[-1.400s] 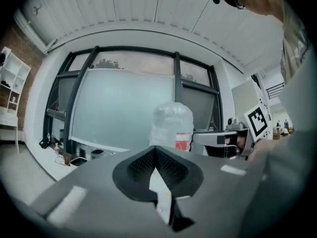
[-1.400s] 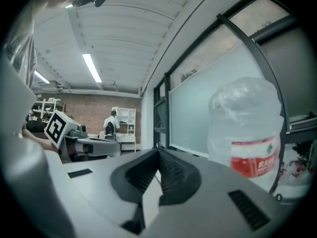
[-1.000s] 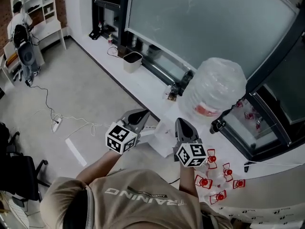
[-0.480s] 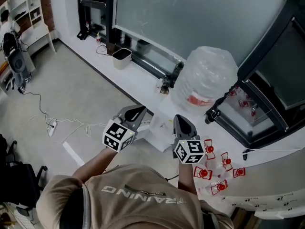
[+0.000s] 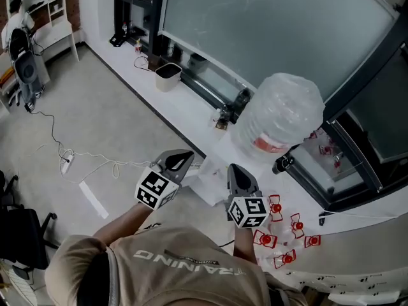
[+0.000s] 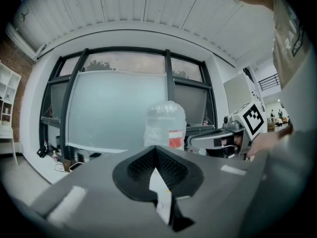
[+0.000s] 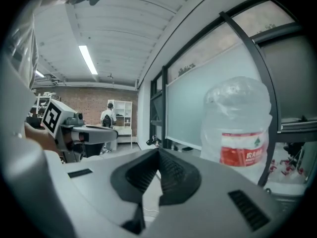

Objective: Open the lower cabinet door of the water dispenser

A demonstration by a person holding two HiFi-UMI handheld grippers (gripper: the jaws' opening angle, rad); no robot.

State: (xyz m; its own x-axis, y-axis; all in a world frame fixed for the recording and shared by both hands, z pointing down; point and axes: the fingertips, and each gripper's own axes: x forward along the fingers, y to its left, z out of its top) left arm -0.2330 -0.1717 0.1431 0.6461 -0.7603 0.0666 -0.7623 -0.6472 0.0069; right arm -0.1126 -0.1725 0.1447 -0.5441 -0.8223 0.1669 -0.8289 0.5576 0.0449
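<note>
1. Frankly, the lower cabinet door shows in no view. The water dispenser (image 5: 210,182) stands right in front of the person, and only its white top is seen from above, between the two claws. The big water bottle (image 5: 284,113) sits on it. Whether the door is shut or swung open cannot be told.
2. The left claw (image 6: 156,148) has its jaws together with nothing between them. It points level at the bottle, well above where a lower door would be.
3. The right claw (image 7: 159,153) is also fully closed and empty. It tips slightly downward, with the bottle just right of its line.
4. Almost nothing has changed over the last second. Both claws have kept their place just short of the dispenser, and their jaws have stayed closed. Only the head view has swung a little, so the bottle slid slightly across it. For the task, I judge that no pull on the door is under way now. Empty closed claws held at bottle height fit a pause before reaching down. They equally fit one after letting the door go.
5. Further out, red-and-white pieces (image 5: 275,206) lie on the counter (image 5: 363,231) at the right. A bin (image 5: 168,75) stands below the window (image 5: 268,24), and a cable (image 5: 83,164) trails over the floor (image 5: 95,120). A person (image 7: 106,115) stands far back by white shelves (image 5: 51,2).
</note>
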